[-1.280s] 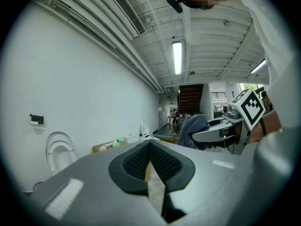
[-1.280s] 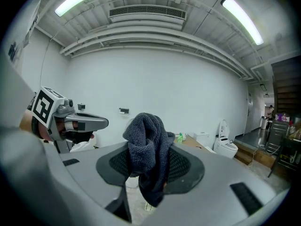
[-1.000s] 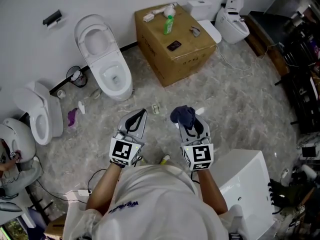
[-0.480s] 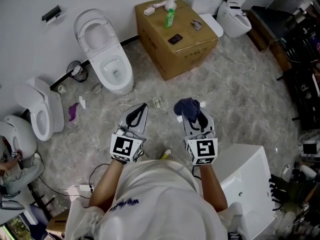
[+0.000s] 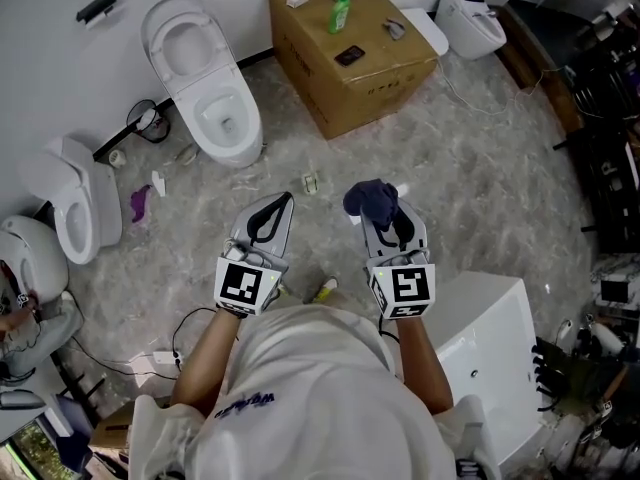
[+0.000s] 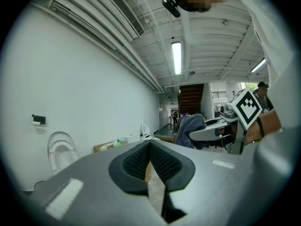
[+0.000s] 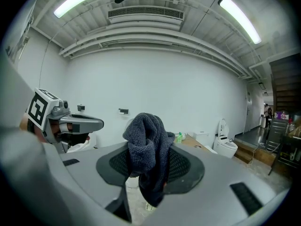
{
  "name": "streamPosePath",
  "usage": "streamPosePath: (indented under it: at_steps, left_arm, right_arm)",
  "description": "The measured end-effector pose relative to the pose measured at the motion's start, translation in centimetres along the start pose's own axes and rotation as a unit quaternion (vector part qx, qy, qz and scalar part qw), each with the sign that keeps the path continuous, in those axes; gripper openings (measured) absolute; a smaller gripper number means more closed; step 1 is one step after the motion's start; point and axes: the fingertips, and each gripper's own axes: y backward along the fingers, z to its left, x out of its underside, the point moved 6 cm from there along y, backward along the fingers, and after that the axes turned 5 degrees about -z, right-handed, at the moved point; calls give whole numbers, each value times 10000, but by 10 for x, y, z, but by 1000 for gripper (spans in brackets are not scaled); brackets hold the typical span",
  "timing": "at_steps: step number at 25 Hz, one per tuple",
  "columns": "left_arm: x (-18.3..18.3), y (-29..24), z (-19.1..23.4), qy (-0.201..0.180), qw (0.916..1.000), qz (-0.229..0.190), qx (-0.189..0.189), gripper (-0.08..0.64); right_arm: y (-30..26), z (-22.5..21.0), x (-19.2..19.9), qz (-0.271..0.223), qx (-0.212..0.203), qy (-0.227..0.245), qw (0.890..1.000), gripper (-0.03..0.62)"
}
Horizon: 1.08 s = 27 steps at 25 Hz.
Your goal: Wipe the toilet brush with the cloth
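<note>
- As viewed along its own jaws, found the right gripper [image 7: 149,169] clamped on the dark blue cloth [image 7: 147,145], with the cloth bunched above the pads and a fold hanging down between them.
- Found the left gripper [image 6: 150,150] with jaws closed tip to tip, only a thin wedge of gap lower down, and nothing held between them.
- Observed both grippers side by side over the marbled floor [image 5: 480,178], near each other but apart, both pointing away from the person.
- Could not pick out the toilet brush with certainty in any view.
- Noted a small yellow-and-white item [image 5: 326,290] on the floor between the two grippers, close to the person; too small to identify.
- Recorded a white toilet [image 5: 205,88] with open bowl against the wall, beyond the left gripper.
- Recorded a cardboard box [image 5: 365,68] on the floor just right of that toilet, carrying a green bottle [image 5: 340,13] and several small items.
- Logged a second toilet [image 5: 85,203] at far left, with a purple item [image 5: 140,206] on the floor beside it.
- Logged a white unit [image 5: 490,358] at the person's right, just beside the right gripper.
</note>
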Motion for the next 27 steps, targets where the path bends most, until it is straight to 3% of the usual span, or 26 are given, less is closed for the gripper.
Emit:
streamPosePath:
  at_steps: [16,27]
  left_arm:
    - [-11,19,-1,89,9998,-79,-165,-2]
    - [-4,19,-3,1,10000,31,-57,-2]
  right_arm:
    - [2,6,14,190,-60,-130,9997,164]
    - [3,6,18,207,-37,-183,9996,164]
